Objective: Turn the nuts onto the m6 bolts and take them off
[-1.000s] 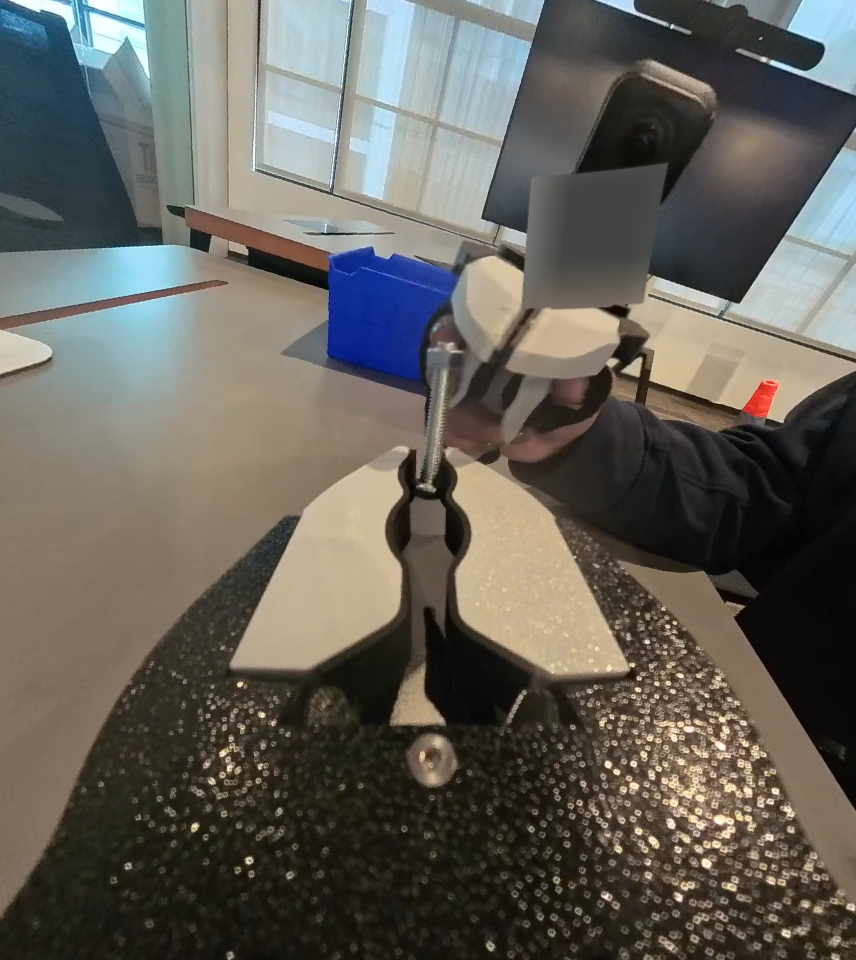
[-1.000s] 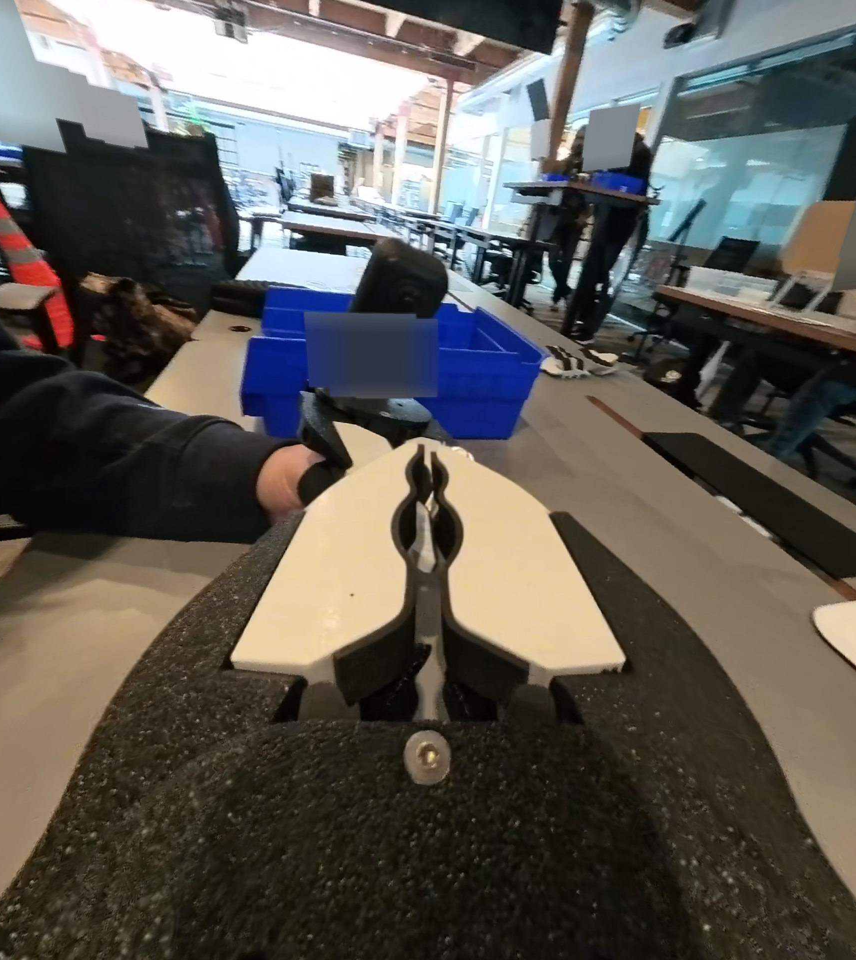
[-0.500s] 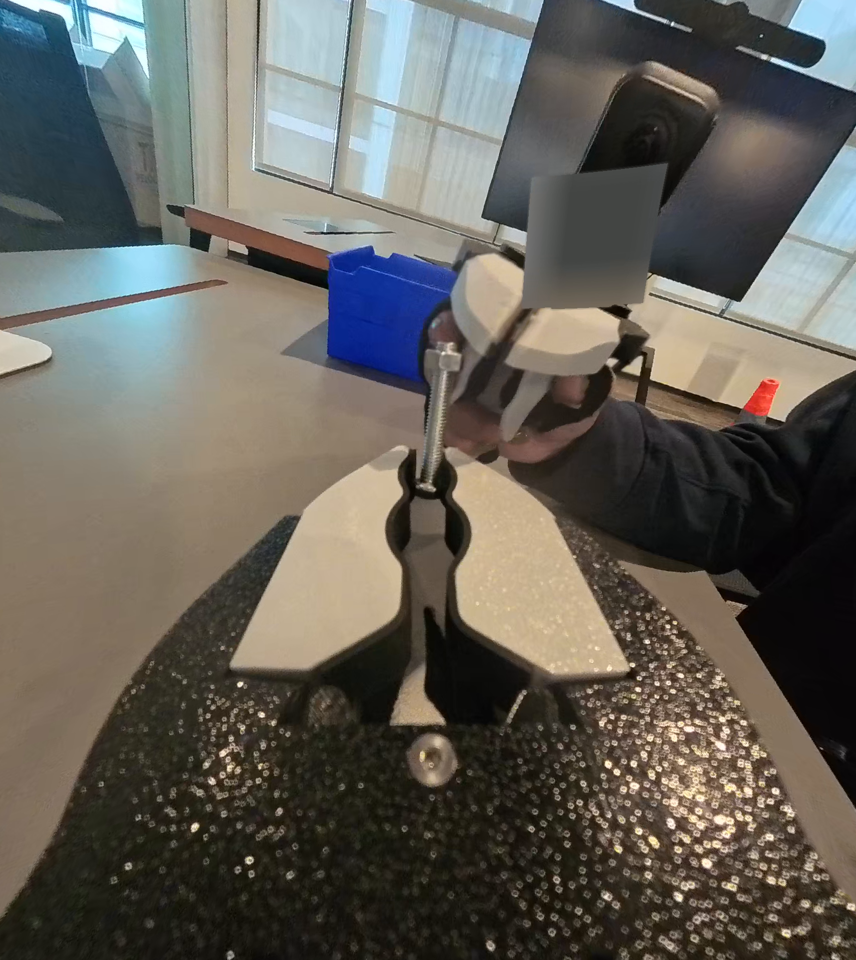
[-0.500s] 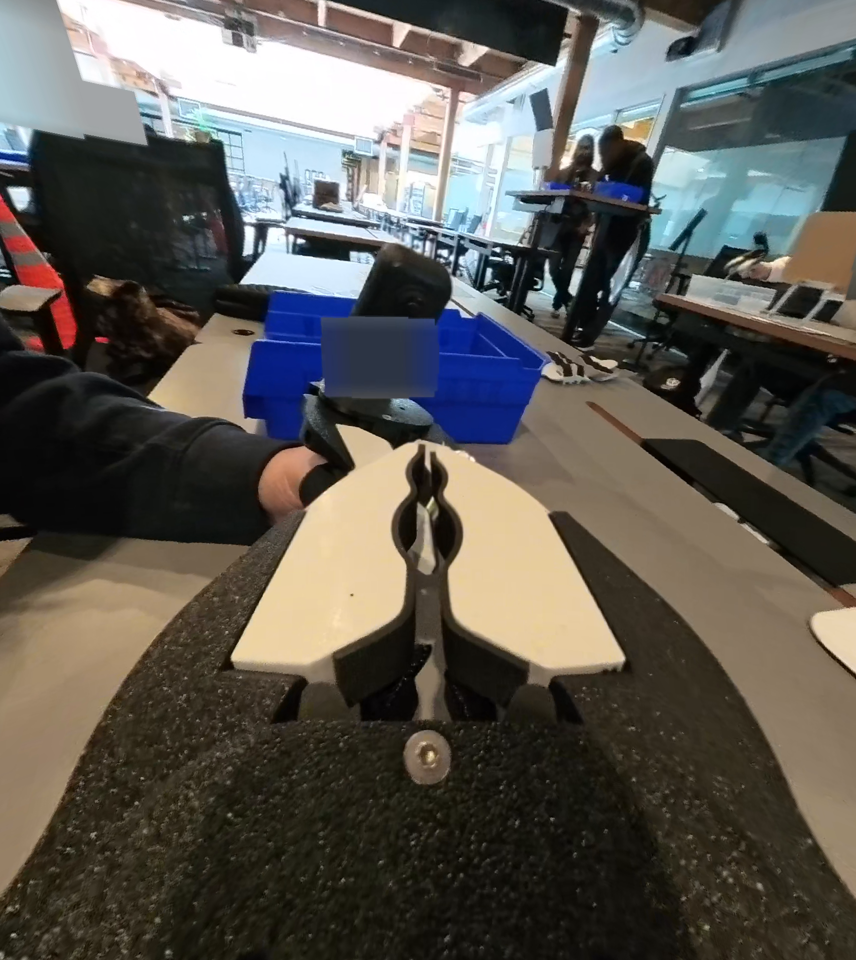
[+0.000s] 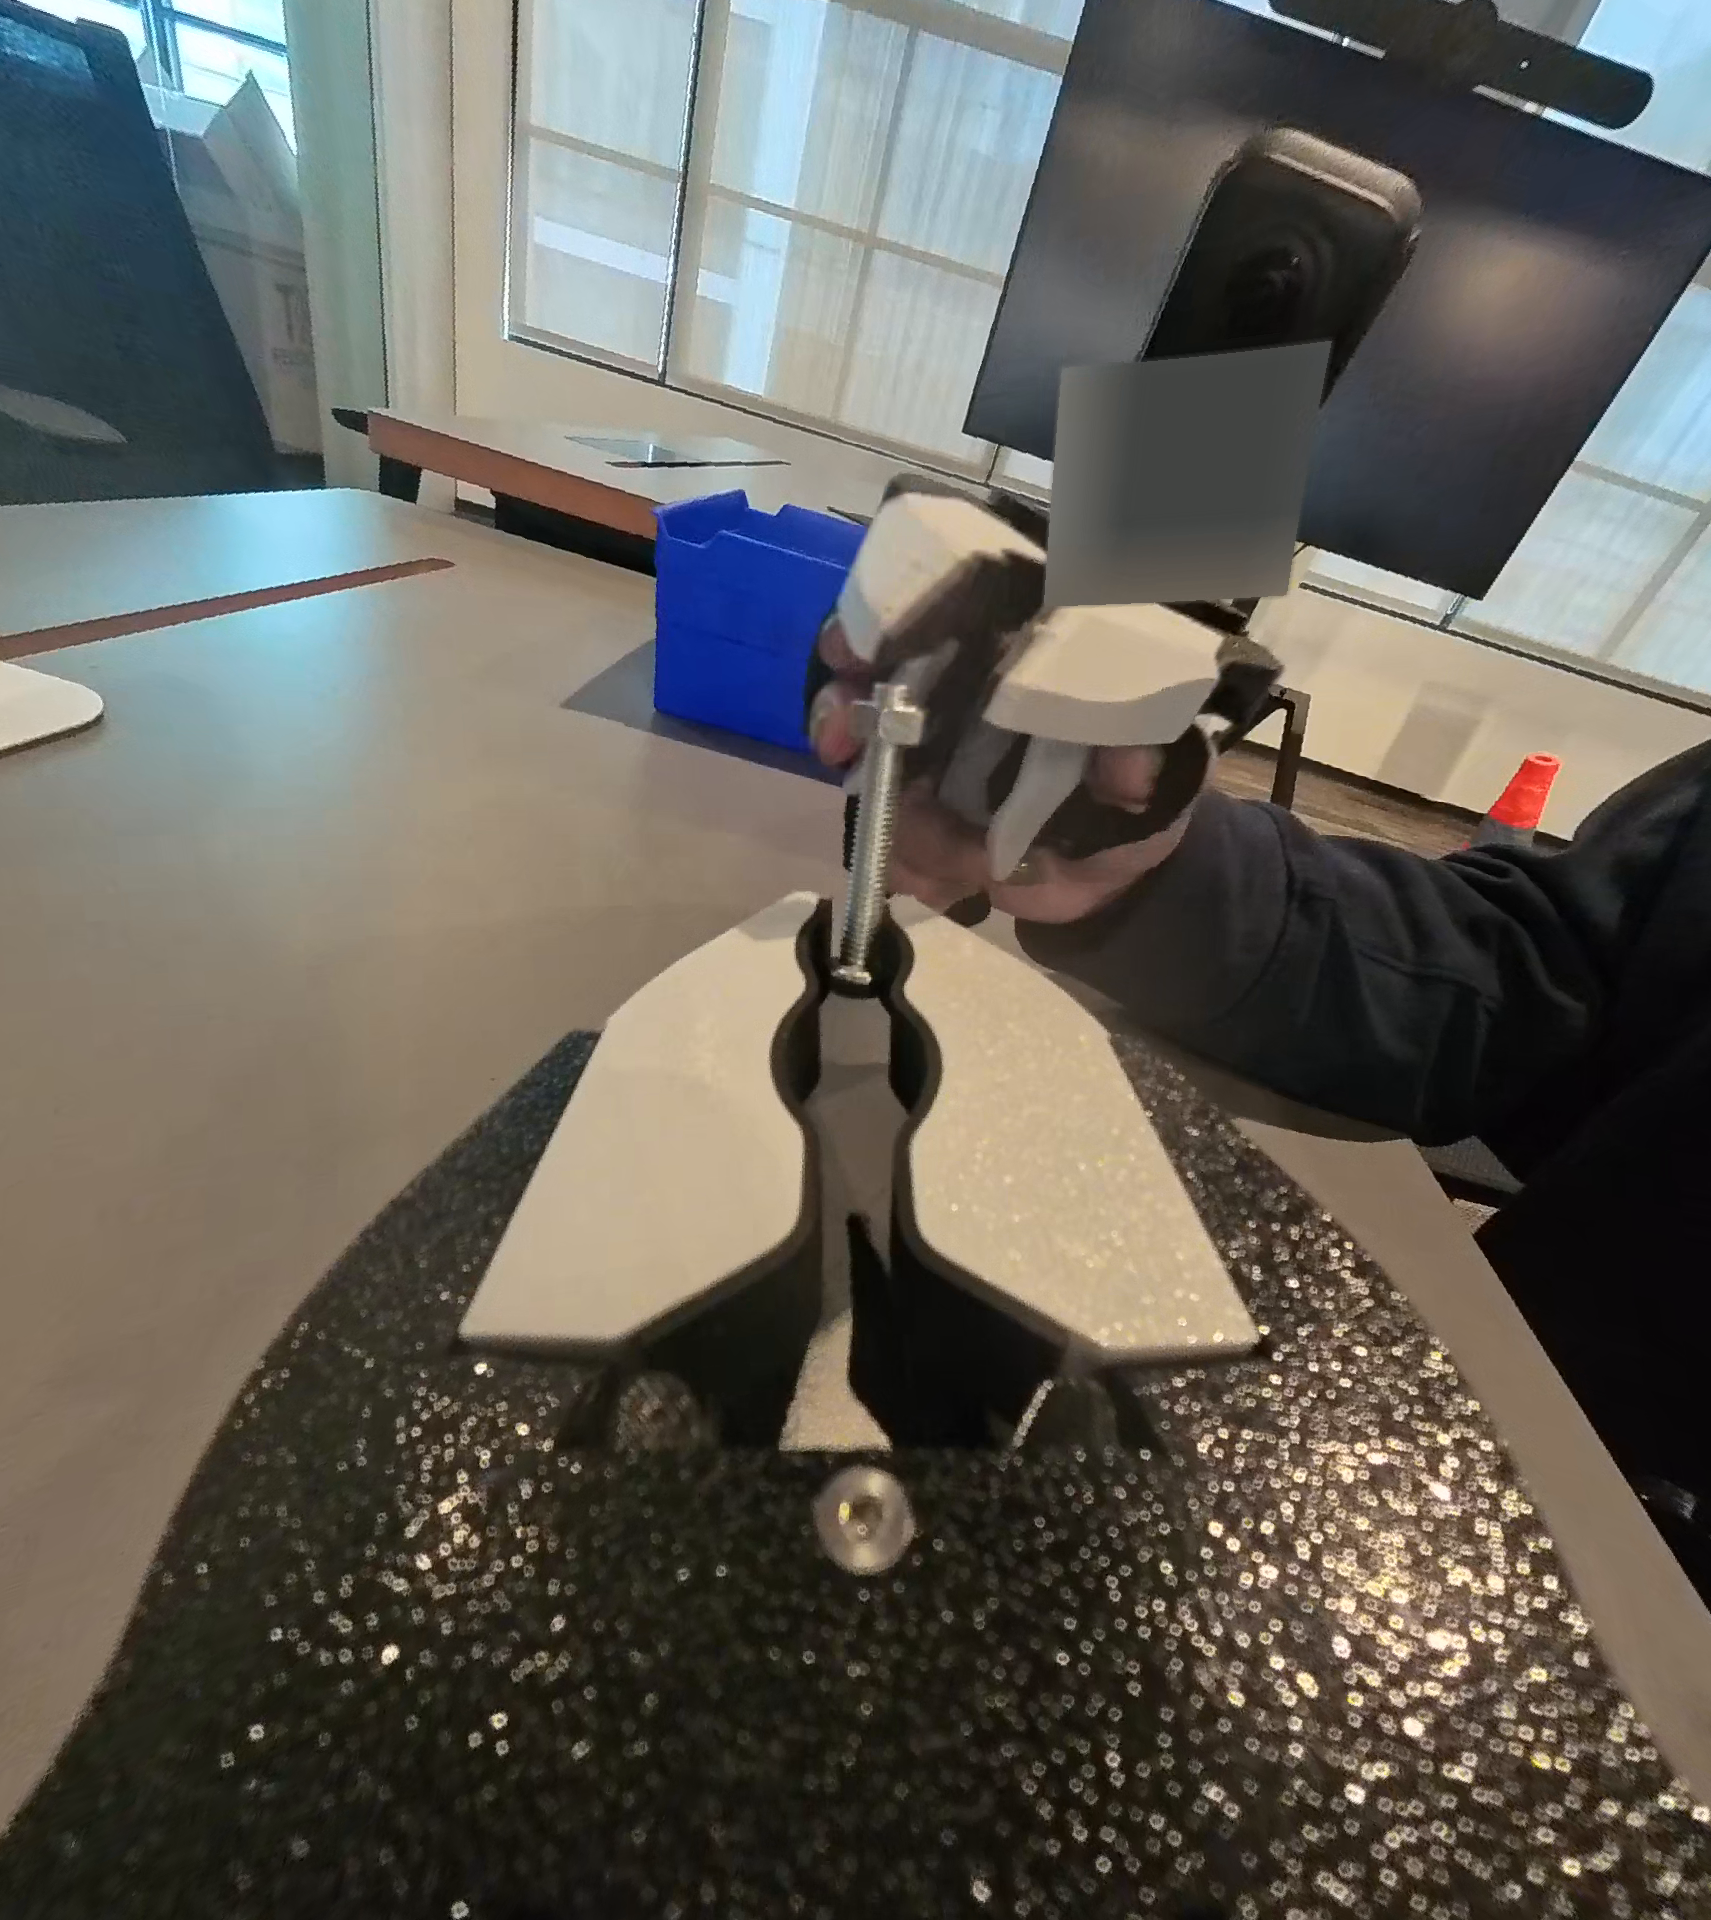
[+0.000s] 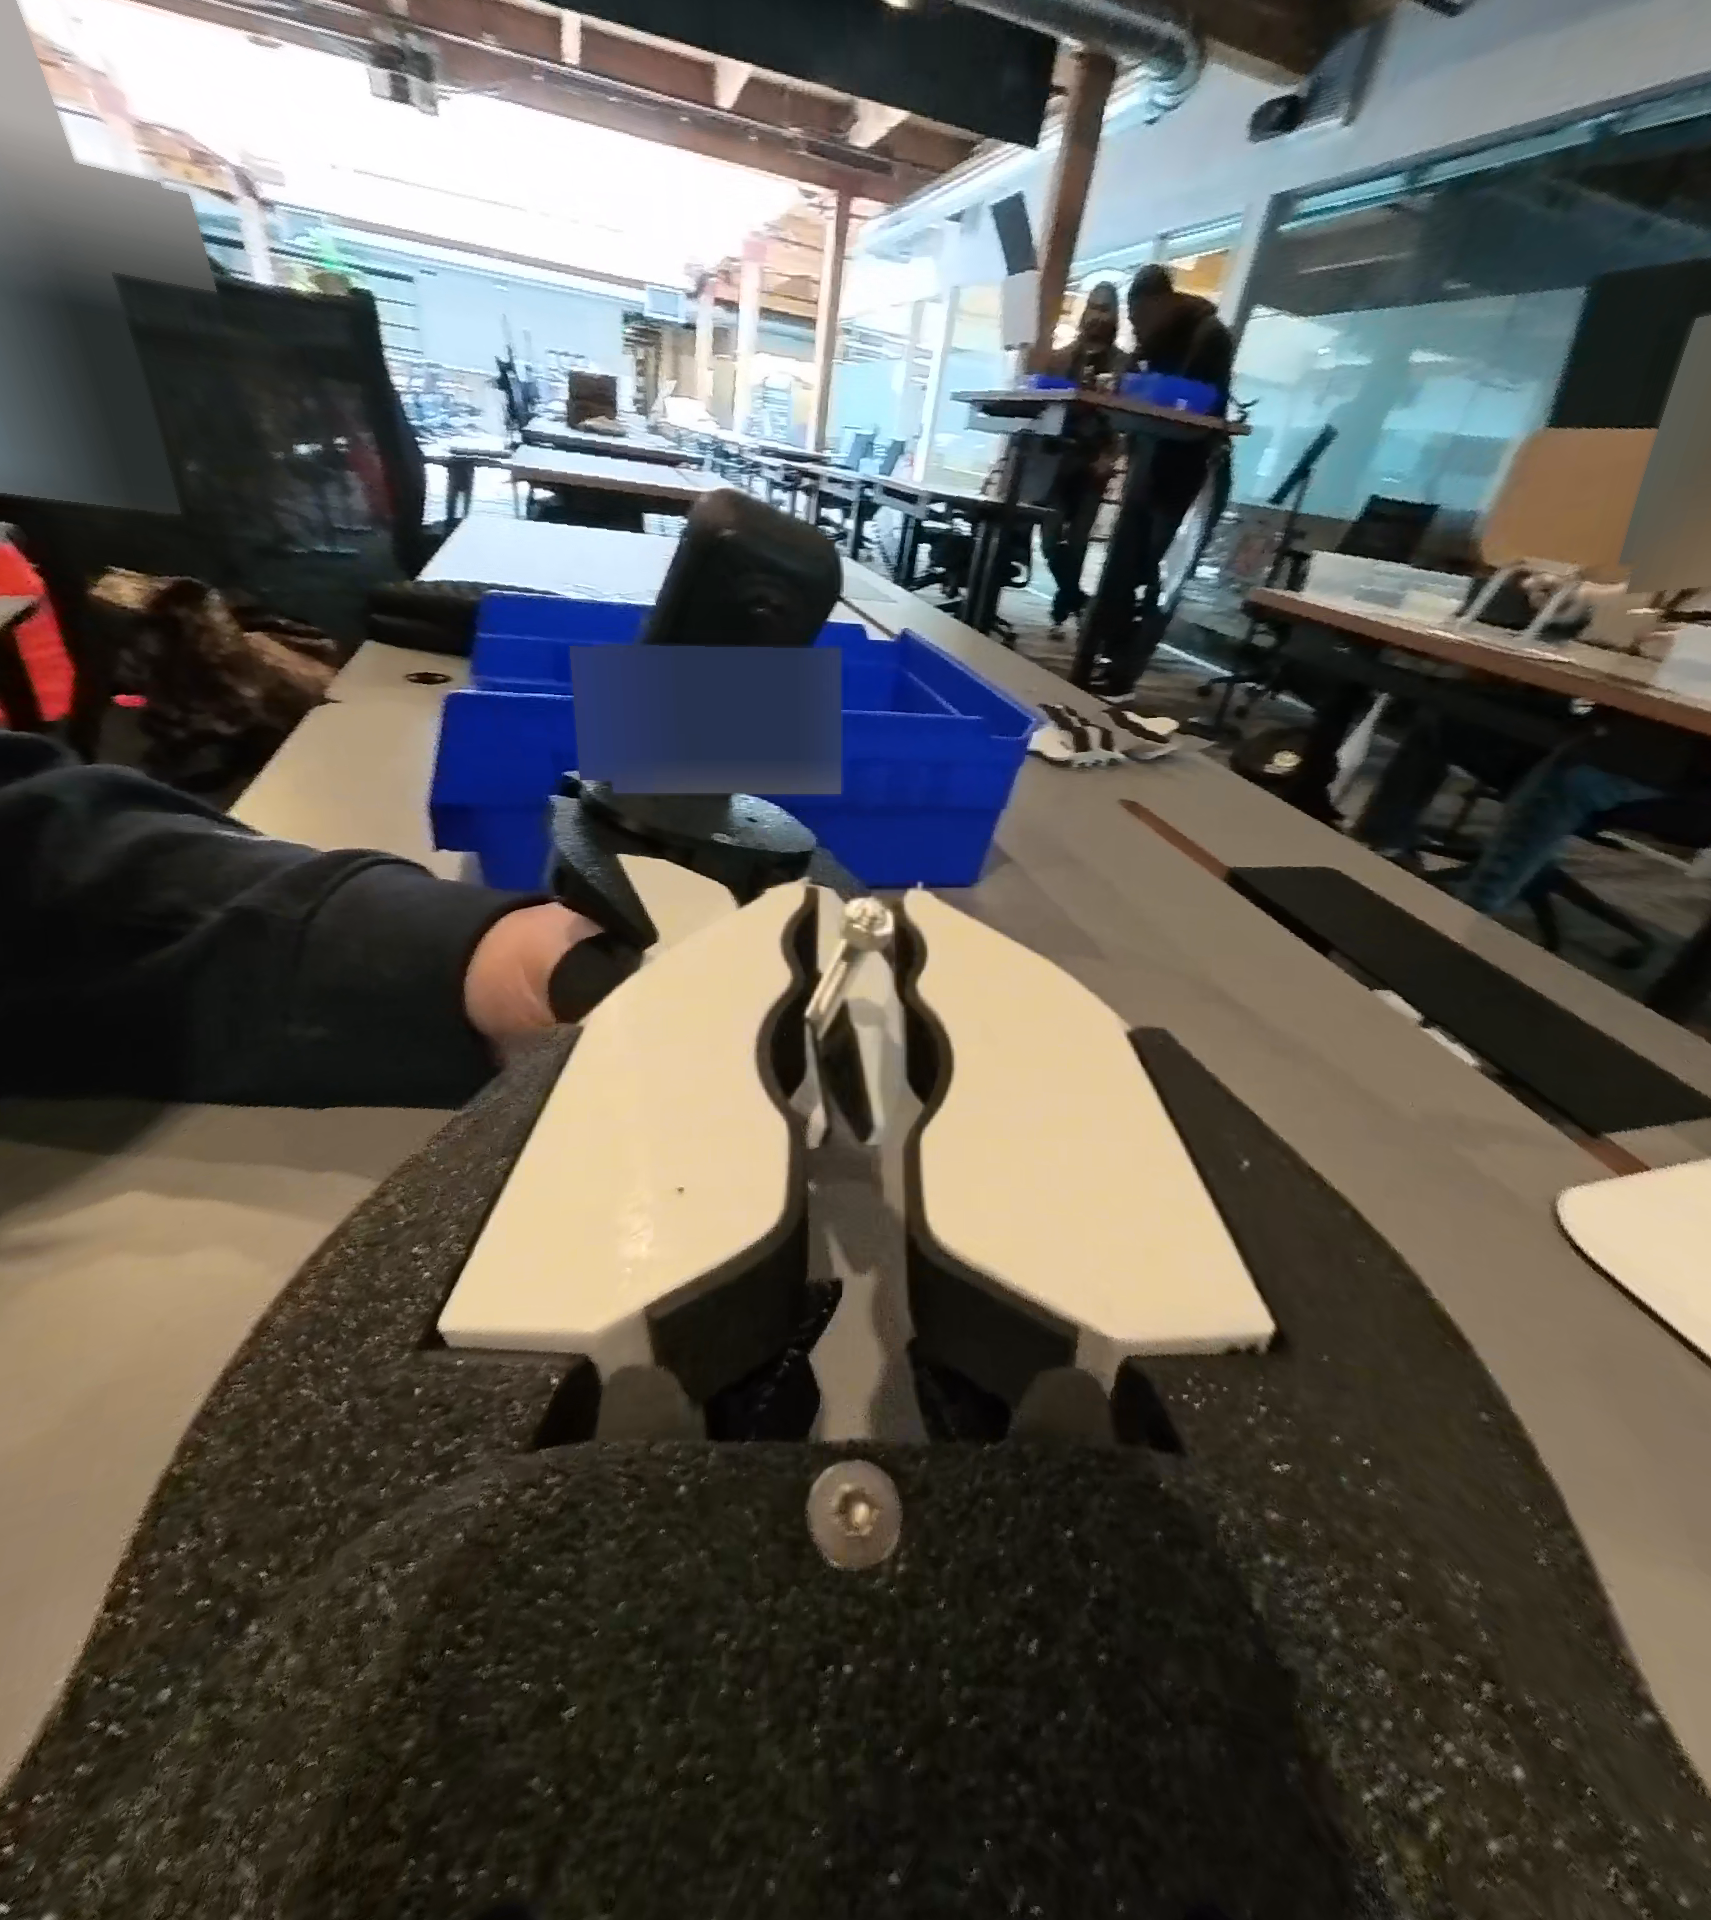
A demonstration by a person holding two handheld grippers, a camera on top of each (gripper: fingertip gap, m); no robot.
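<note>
The left gripper clenches the lower end of an upright bolt between its fingers. A nut sits near the bolt's top, above the grey counter. Just behind it, the right gripper stands released, its fingers apart on either side of the nut. Beyond rests a blue bin.
</note>
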